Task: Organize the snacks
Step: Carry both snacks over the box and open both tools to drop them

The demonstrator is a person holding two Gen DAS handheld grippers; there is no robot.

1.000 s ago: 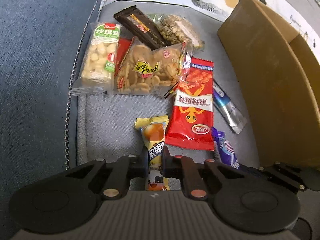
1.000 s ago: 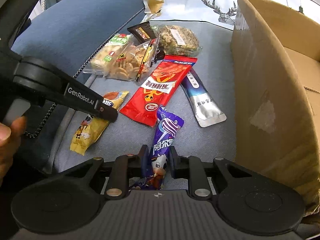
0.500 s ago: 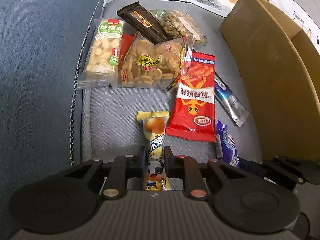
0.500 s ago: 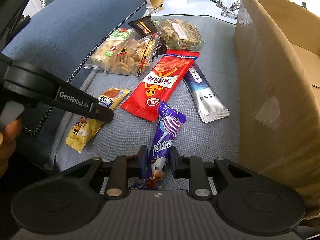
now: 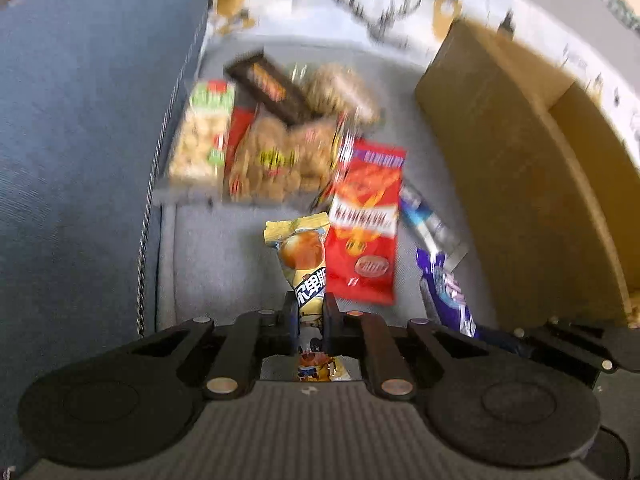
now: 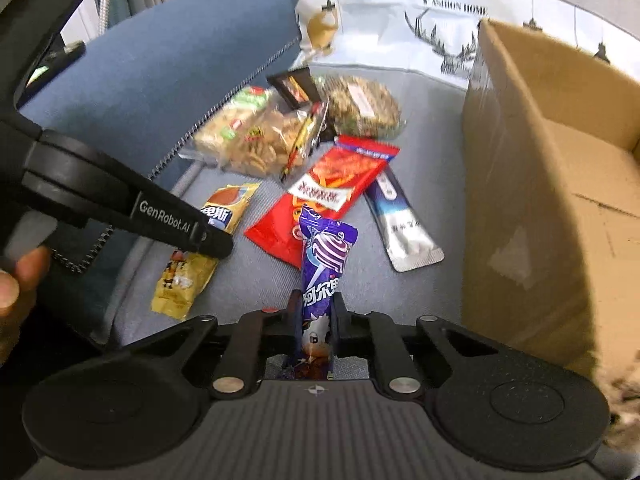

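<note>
two packets pinched, the rest of the pile waiting

from my left wrist: my left gripper [image 5: 311, 314] has its jaws pressed onto the lower part of a yellow packet [image 5: 304, 264], whose top sticks out ahead of my fingers. beyond it a red packet [image 5: 366, 226] lies flat on the grey cushion [image 5: 208, 256], with a silver-blue sachet [image 5: 430, 220] just beside it and a blurred heap of biscuit bags [image 5: 272, 152] farther back. the cardboard box [image 5: 520, 168] stands to the right. the view is smeared, so finer detail is lost.

from my right wrist: my right gripper [image 6: 317, 316] pinches a purple packet [image 6: 324, 256] near its bottom end, the top pointing forward over the red packet. the box is open on the right and what i see of its inside looks bare. i judge the sorting has hardly begun: two snacks are in my grip but not yet in the box, and the red packet, the sachet and the heap at the back are untouched.
</note>
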